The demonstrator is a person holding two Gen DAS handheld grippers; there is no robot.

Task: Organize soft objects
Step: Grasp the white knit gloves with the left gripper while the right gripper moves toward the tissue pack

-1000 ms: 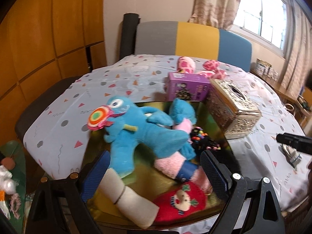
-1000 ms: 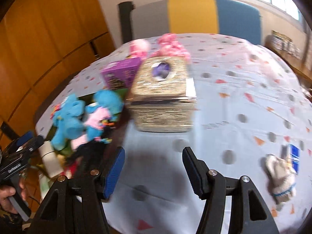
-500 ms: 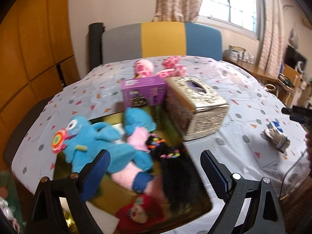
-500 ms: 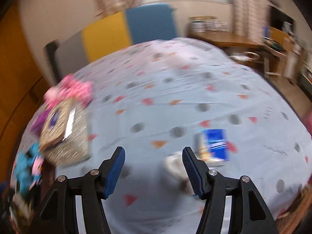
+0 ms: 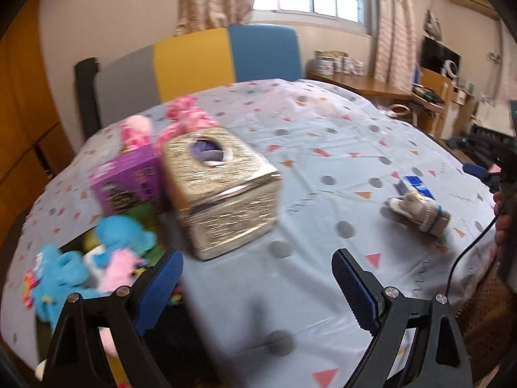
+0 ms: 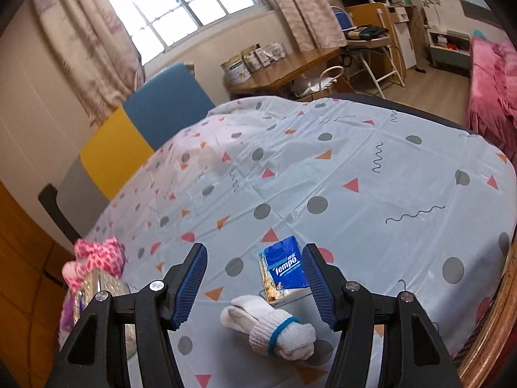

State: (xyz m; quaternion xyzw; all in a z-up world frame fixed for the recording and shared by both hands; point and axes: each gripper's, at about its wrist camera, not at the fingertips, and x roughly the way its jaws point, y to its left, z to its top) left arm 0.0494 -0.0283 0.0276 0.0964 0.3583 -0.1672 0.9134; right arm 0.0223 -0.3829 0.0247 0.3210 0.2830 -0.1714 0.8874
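Two grippers are up over the patterned tablecloth [image 5: 323, 148], and both carry nothing.

Left wrist view first: the left gripper [image 5: 255, 281] hangs above the cloth with its blue-padded jaws spread wide; they have just eased in a touch, and only bare cloth lies between them. Ahead and to the left sits the gold tissue box [image 5: 223, 190], blurred, with a purple box [image 5: 129, 184] touching its left side. Behind those two are pink plush toys [image 5: 181, 119]. Down at the lower left lies a heap of soft things: a blue plush toy [image 5: 64, 274] and something pink, all smeared by motion blur. Far over on the right, well apart from that heap, a rolled white sock with a blue band [image 5: 420, 213] lies on the cloth, just in front of a blue tissue packet [image 5: 418, 187]. At the right edge the other gripper's dark body and a hand [image 5: 502, 213] show.

Right wrist view now, and this one is sharp: the right gripper [image 6: 255, 284] stands half spread, pads touching nothing. The sock [image 6: 274, 326] lies below and between the fingers, near the camera. The tissue packet [image 6: 284, 268], marked Tempo, lies just beyond it, close to the right finger. At the left edge the pink plush [image 6: 97, 258] pokes up behind the gold box [image 6: 100, 284].
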